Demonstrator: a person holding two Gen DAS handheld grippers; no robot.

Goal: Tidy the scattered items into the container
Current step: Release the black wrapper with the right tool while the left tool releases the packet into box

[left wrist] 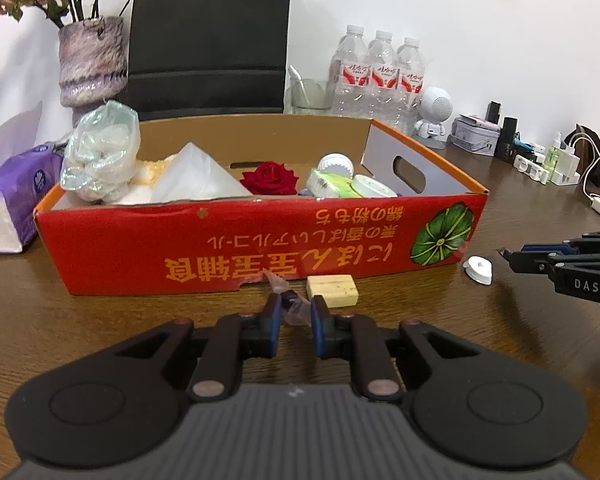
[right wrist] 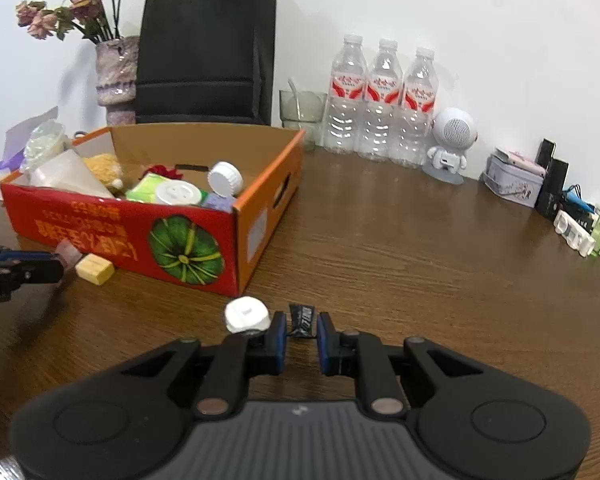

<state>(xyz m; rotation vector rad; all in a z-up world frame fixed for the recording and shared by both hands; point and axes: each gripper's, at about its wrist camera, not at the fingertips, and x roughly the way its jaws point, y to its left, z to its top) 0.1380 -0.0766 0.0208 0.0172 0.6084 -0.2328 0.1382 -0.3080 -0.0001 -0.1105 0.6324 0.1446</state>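
Note:
The red cardboard box (left wrist: 140, 240) with an orange rim stands on the wooden table and holds a red rose (left wrist: 270, 178), bags, tissue packs and white lids. In front of it my left gripper (left wrist: 296, 307) is shut on a crumpled clear wrapper (left wrist: 278, 284), next to a yellow block (left wrist: 332, 290). A white cap (left wrist: 477, 269) lies to the right, near the box's corner. In the right wrist view my right gripper (right wrist: 302, 326) is shut on a small black sachet (right wrist: 301, 317), right beside the white cap (right wrist: 247, 314). The box (right wrist: 112, 232) stands to the left.
Behind the box stand a black paper bag (right wrist: 204, 52), a vase of dried flowers (right wrist: 116, 72), a glass (right wrist: 302, 114) and three water bottles (right wrist: 380, 104). A white speaker figure (right wrist: 452, 140), a tin and small gadgets line the right wall. A purple tissue pack (left wrist: 12, 196) lies left of the box.

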